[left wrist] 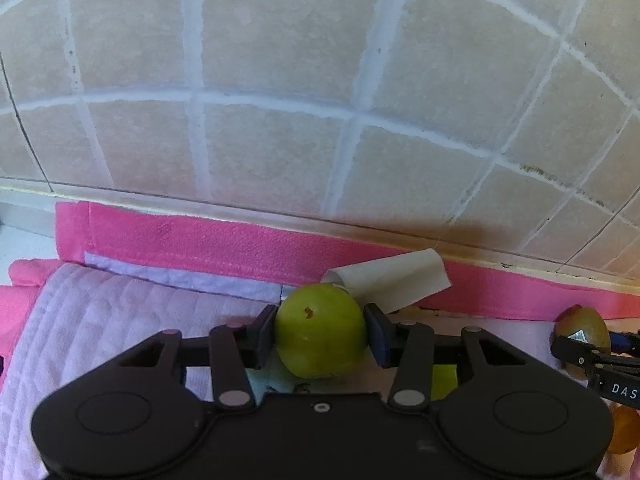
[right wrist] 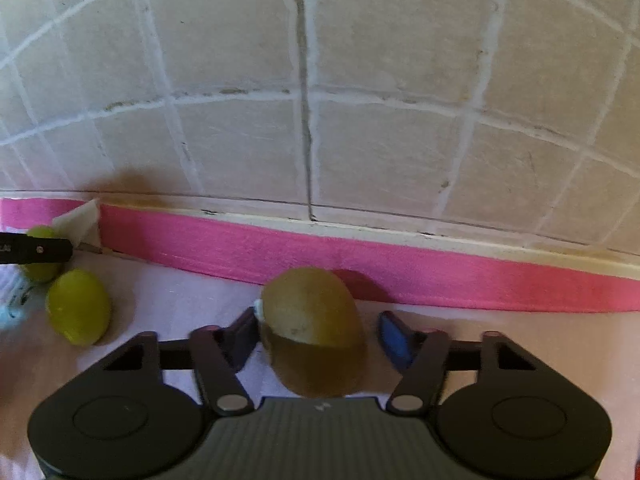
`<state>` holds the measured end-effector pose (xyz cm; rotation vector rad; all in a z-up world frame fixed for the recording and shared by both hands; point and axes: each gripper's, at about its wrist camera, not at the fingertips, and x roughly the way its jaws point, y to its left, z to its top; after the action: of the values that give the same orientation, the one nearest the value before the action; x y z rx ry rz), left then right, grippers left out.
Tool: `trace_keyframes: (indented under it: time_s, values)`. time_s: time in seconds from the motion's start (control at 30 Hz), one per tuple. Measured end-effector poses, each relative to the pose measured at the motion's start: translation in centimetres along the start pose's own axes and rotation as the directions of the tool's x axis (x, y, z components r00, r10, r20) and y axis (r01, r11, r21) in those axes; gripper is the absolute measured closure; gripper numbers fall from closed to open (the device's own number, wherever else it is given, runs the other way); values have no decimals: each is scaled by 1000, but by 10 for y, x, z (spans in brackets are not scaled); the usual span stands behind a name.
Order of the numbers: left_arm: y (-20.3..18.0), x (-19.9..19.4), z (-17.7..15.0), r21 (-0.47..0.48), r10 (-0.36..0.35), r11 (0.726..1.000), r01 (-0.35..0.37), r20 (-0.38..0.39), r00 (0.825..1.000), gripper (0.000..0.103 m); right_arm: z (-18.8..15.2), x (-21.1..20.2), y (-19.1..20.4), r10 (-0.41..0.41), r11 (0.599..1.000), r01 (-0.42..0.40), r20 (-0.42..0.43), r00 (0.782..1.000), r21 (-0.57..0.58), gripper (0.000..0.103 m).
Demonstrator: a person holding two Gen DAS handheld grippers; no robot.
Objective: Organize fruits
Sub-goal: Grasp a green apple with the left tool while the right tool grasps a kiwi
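In the left wrist view my left gripper (left wrist: pixel 320 334) is shut on a round green fruit (left wrist: pixel 320 330) with a small brown spot, just above the pale quilted cloth (left wrist: pixel 120 312). In the right wrist view a brown kiwi (right wrist: pixel 312 328) stands between the fingers of my right gripper (right wrist: pixel 320 338); the left pad touches it, the blue right pad (right wrist: pixel 394 336) stands a little apart. A yellow-green lemon (right wrist: pixel 78 306) lies on the cloth at the left. The green fruit in my left gripper (right wrist: pixel 42 254) shows at the far left. The kiwi also shows at the right edge of the left wrist view (left wrist: pixel 584 332).
A pink towel edge (right wrist: pixel 360 256) runs along the foot of the beige tiled wall (right wrist: pixel 360 100). A curled white paper piece (left wrist: pixel 392 280) lies behind the green fruit. An orange-brown fruit (left wrist: pixel 626 428) sits at the left wrist view's right edge. Another yellow-green thing (left wrist: pixel 444 382) lies beneath the left gripper.
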<state>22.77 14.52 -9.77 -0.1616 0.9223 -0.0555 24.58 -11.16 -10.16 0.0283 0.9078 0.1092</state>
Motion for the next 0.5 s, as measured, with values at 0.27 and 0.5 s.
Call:
trace_keyframes:
  time_s: [0.27, 0.5]
  values:
    - [4, -25, -4, -11, -29, 1000, 30, 14, 999, 48, 3, -12, -7, 46, 998, -47, 31, 998, 50, 48]
    - [2, -70, -9, -43, -121, 991, 125, 90, 989, 48, 3, -87, -22, 41, 995, -56, 175, 984, 83, 48]
